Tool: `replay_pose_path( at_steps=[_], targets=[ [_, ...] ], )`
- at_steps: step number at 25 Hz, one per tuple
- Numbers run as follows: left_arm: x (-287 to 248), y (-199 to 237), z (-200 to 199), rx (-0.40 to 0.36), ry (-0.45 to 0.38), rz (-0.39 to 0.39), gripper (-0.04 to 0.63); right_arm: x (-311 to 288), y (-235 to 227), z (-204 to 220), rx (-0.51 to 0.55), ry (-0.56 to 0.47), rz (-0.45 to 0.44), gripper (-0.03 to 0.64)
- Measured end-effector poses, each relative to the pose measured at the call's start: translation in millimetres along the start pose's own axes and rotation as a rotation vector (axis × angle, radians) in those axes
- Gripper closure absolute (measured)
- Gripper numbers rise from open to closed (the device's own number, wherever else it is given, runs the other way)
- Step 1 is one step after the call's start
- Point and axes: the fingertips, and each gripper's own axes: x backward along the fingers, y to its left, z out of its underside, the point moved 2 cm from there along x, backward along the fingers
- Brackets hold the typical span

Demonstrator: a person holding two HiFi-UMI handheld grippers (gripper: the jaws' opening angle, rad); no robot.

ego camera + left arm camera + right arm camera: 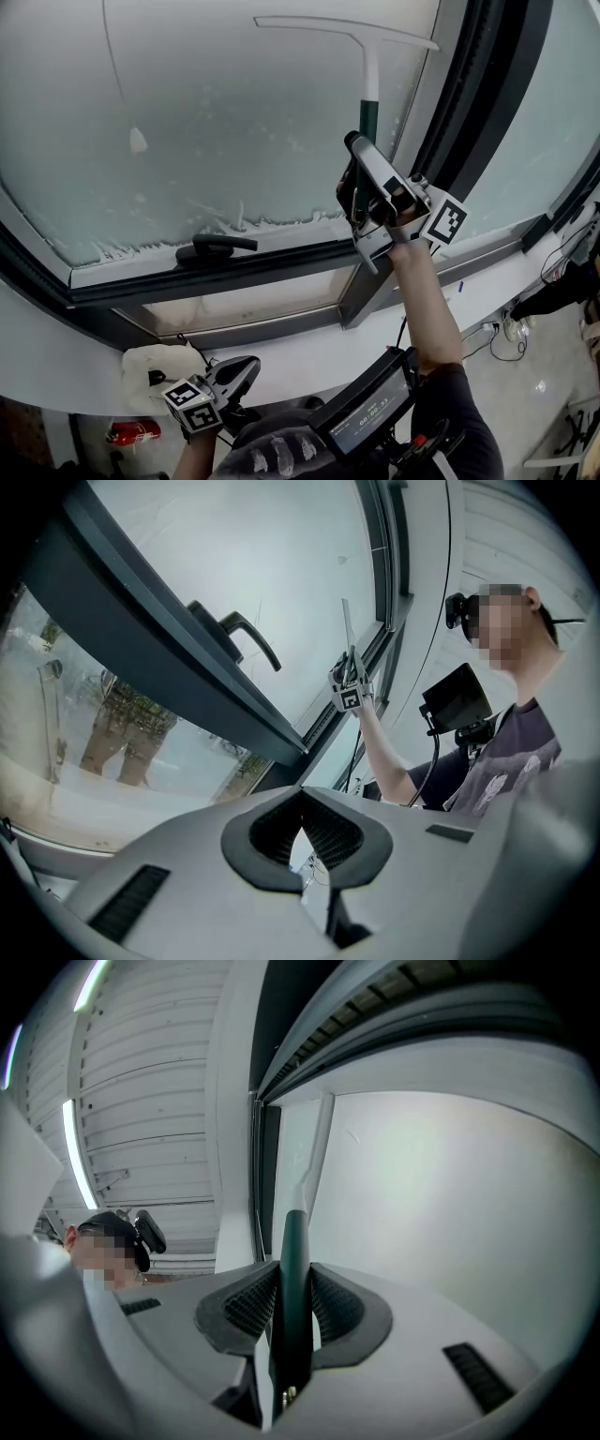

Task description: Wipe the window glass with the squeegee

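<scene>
Right tongs [291,1288] clamp the dark handle low down, which, as I judge it, gives you reach. The window glass [234,112] carries the squeegee [370,66] blade-flat, high near the right frame. Your left tongs [305,841] hang low, closed on nothing, clear of the stroke.

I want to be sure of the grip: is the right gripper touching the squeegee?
Touching. The right gripper view shows the right gripper with both jaws pressed against the dark green handle of the squeegee.
</scene>
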Motion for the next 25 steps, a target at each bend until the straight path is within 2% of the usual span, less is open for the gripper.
replay_pose_path(
  at_steps=[6,16,25],
  targets=[
    [0.2,6.1,11.4,0.001,0.004,0.015,0.591,18.5,-4.7,20.4,-0.010,-0.003,0.009,0.520],
    [2.9,-8.6,-1.5,0.002,0.017,0.018,0.591,29.9,-7.7,31.8,-0.047,-0.014,0.035,0.520],
    [3.8,-7.0,5.0,-0.003,0.029,0.025,0.591,50.4,-14.0,53.8,-0.057,-0.006,0.064,0.520]
  ],
)
